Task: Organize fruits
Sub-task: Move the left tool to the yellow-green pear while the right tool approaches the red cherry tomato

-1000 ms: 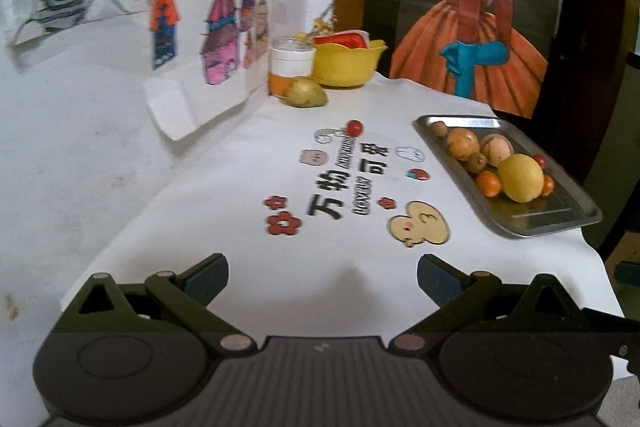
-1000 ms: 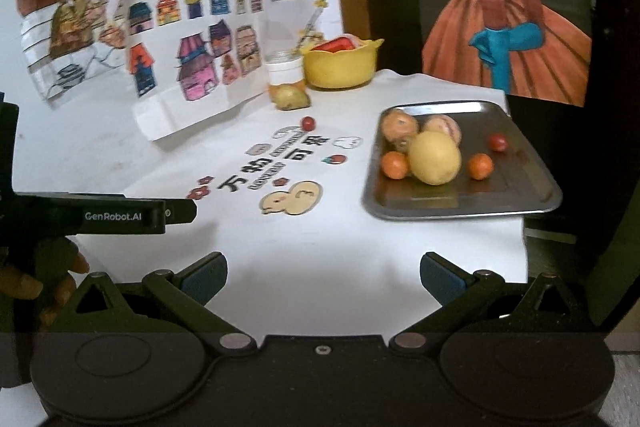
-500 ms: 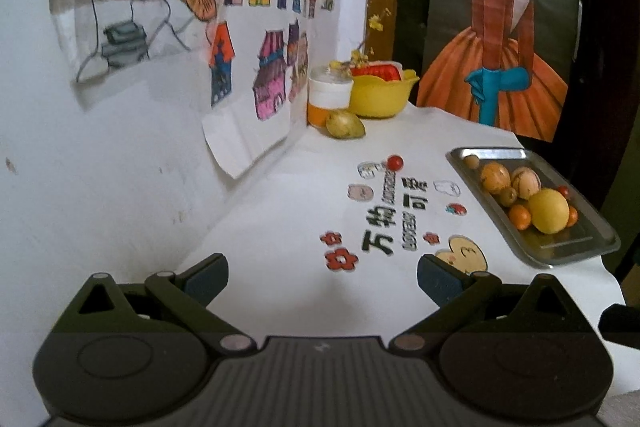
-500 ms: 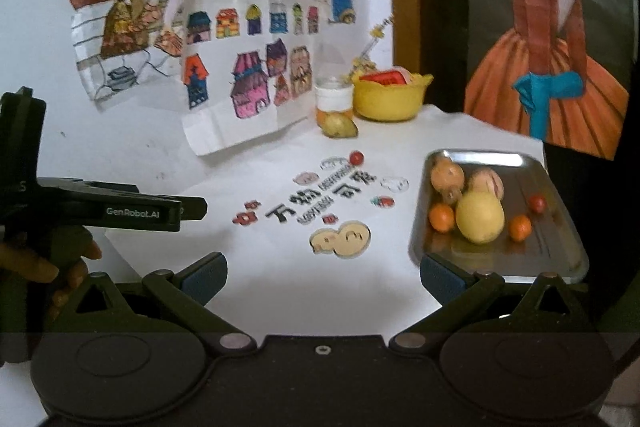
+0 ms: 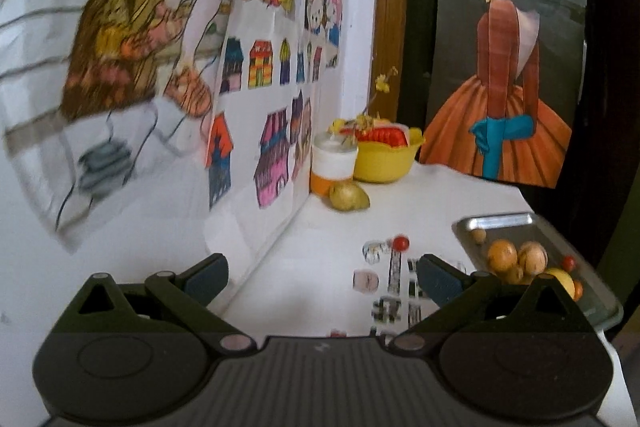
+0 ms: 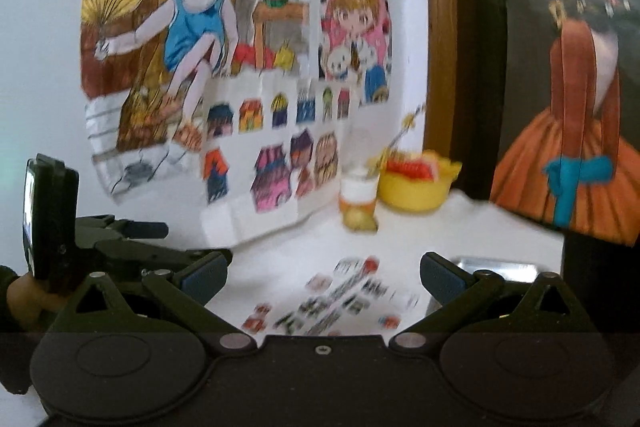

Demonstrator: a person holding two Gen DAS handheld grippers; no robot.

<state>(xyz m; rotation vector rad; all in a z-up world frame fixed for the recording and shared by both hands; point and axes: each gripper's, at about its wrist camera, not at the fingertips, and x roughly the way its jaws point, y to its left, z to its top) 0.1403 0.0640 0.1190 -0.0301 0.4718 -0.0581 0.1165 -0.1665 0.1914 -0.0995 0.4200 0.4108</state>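
Left gripper (image 5: 322, 277): jaws spread, empty, above the near surface (image 5: 420, 203).
Right gripper (image 6: 322, 277): jaws spread, empty.
Tomato (image 5: 401, 243): small, round, likely soft and prone to roll; pinch lightly across the middle; lies just beyond the left jaws.
Tray (image 5: 504, 221): right, holds most fruit.
Pear (image 5: 349, 197): far, beside the jar (image 5: 334, 167); likely firm; grip its wide belly.

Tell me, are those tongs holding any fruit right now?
No. The left tongs and right tongs are both open with nothing between their fingers. The fruit sits on the tray and table.
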